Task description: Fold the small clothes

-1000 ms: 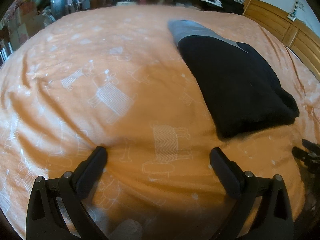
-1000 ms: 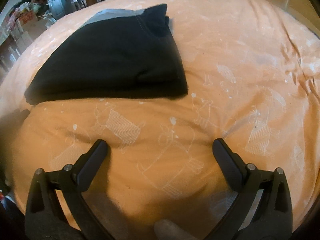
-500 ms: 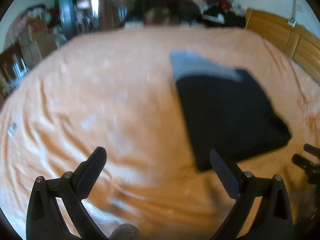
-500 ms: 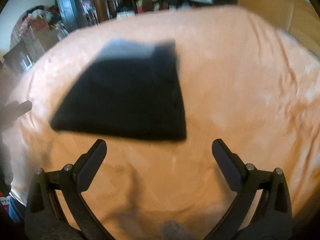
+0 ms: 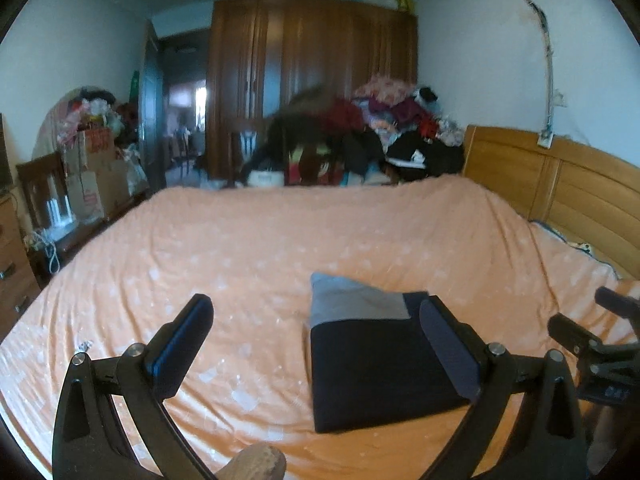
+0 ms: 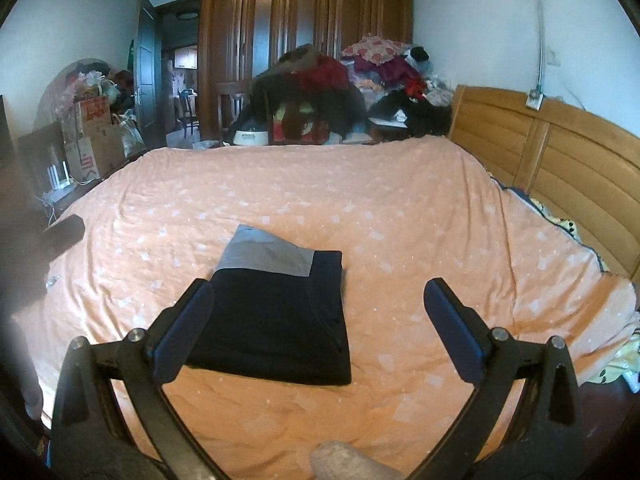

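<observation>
Both my grippers, left [image 5: 316,334] and right [image 6: 318,310], jaws spread and empty; folded black-and-grey garment [image 6: 276,312] lies on orange patterned bedspread [image 6: 400,220]; risk: regrabbing one layer could undo the fold

folded garment [image 6: 276,312] on bed [image 6: 400,216] — wardrobe [image 6: 304,40] behind

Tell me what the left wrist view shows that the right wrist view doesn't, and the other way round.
Only the left wrist view shows the right gripper, at its right edge, and items stacked on top of the wardrobe. Only the right wrist view shows the patterned bedding by the headboard clearly, and a dark blurred shape at its left edge. Both show the folded dark garment with its grey band lying on the orange bedspread, the clothes pile behind the bed, and open, empty fingers in front.
</observation>
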A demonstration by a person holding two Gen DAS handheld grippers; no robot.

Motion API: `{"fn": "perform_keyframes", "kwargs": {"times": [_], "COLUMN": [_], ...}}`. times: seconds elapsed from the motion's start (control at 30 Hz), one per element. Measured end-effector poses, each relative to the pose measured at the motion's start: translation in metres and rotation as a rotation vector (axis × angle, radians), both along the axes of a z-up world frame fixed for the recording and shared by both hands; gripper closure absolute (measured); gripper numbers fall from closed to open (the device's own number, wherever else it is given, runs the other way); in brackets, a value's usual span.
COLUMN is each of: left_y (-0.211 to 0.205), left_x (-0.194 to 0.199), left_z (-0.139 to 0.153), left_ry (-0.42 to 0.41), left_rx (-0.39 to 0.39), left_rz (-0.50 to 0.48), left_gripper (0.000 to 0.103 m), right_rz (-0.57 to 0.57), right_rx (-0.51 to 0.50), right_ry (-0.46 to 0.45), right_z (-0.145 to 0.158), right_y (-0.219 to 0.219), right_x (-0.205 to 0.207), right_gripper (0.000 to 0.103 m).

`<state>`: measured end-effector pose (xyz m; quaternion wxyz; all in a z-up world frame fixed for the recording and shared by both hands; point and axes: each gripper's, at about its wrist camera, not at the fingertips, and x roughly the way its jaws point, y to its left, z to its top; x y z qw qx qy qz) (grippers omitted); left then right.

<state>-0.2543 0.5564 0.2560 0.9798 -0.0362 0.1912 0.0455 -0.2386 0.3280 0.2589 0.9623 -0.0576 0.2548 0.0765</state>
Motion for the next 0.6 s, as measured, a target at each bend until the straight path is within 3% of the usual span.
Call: {"fn": "perform_keyframes", "kwargs": {"times": [0.13, 0.6], "left_y": [-0.009, -0.008], "left_x": [-0.025, -0.044], "left_z": [0.013, 0.03], "left_ry": [-0.02, -0.003], "left_rx": [-0.005, -0.003], "left_rz": [-0.003, 0.03], "left_gripper": [0.0, 0.0], "right_rz": [0.009, 0.029], "right_rx": [-0.011, 0.02], "right_ry": [0.014, 0.066], "right_z": [0.003, 0.007], "right_y": [0.007, 0.014], "right_x": [-0.001, -0.013], "right_gripper": [0.0, 0.0]}}
